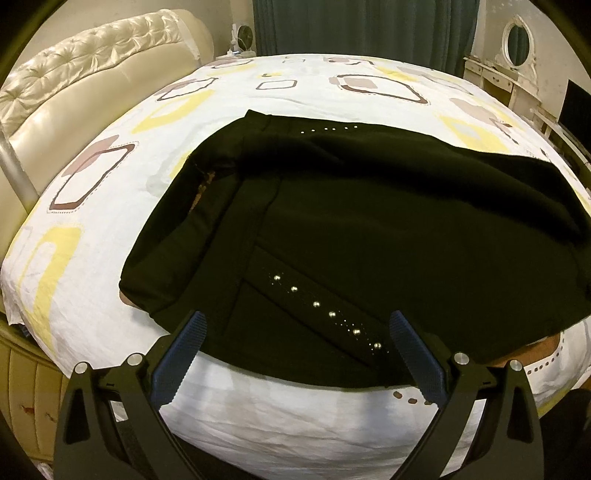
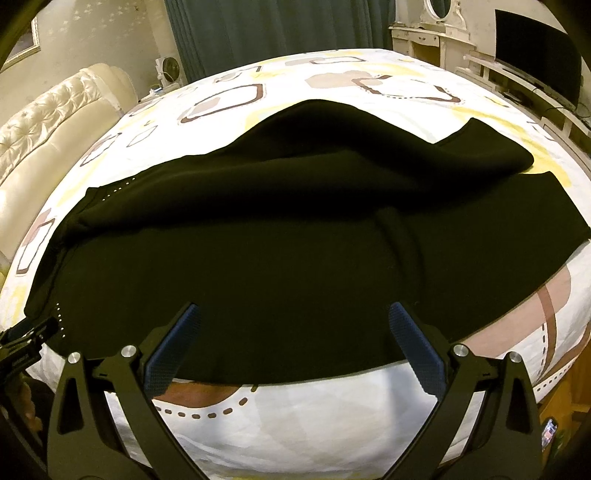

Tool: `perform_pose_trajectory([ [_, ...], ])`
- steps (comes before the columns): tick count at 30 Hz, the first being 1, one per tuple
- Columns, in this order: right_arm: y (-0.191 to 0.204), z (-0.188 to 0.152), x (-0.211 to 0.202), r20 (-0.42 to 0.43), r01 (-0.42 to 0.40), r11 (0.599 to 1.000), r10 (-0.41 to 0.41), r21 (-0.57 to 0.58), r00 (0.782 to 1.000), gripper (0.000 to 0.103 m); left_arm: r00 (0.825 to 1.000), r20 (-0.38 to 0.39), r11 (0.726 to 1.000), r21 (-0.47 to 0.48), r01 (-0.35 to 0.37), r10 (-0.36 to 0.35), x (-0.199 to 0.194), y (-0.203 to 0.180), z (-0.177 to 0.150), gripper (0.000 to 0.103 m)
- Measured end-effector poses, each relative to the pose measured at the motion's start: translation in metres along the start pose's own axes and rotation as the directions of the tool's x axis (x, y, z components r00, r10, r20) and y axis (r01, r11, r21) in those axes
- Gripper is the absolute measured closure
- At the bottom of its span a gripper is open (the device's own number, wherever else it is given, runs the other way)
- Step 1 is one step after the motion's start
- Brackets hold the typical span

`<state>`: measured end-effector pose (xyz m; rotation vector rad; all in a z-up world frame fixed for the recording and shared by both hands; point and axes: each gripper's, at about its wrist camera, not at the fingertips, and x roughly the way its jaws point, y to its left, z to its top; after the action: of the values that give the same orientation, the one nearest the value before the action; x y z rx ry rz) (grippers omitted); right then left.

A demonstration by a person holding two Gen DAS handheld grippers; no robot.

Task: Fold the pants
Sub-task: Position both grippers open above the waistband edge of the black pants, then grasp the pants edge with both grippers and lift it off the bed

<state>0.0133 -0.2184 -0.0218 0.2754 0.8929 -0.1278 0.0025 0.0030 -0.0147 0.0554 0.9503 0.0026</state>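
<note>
A pair of black pants (image 1: 369, 221) lies spread across a bed (image 1: 295, 417) covered with a white sheet printed in yellow, beige and brown rounded squares. In the left wrist view, the left tongs (image 1: 295, 345) are spread wide apart with nothing between them, their blue ribbed fingers (image 1: 184, 350) poised over the near edge of the fabric, close to a slanted row of small silver studs (image 1: 332, 314) beside a seam. A second, fainter row of studs (image 1: 328, 129) shows on the far side of the garment. The waistband end sits toward the left of this view, slightly bunched, with a glimpse of a lighter lining. In the right wrist view, the right tongs (image 2: 295, 341) are likewise wide open and empty, held over the near hem of the pants (image 2: 295, 240), whose legs run off to the right; the upper layer is rumpled and lies unevenly over the lower one. The other tool's tip (image 2: 33, 330) appears at the left edge of this view, by the studs. Around the bed stand a cream tufted headboard (image 1: 92, 62), dark green curtains (image 1: 369, 26), a small fan (image 1: 243, 37), a white dresser with an oval mirror (image 1: 517, 40) and a dark screen (image 2: 535, 51).
</note>
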Motion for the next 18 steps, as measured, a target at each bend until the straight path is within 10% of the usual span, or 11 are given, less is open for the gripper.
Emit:
perform_pose_trajectory([
  [9,0.009,0.020,-0.013,-0.004,-0.119,0.986,0.119,-0.115,0.993,0.002,0.994,-0.007,0.994,-0.034,0.107,-0.108,-0.005,0.029,0.034,0.004],
  [18,0.013,0.145,0.008,-0.030,-0.311,0.912,0.315,-0.268,0.949,0.002,0.971,-0.044,0.972,0.012,0.236,-0.235,0.048,0.107,0.148,0.004],
])
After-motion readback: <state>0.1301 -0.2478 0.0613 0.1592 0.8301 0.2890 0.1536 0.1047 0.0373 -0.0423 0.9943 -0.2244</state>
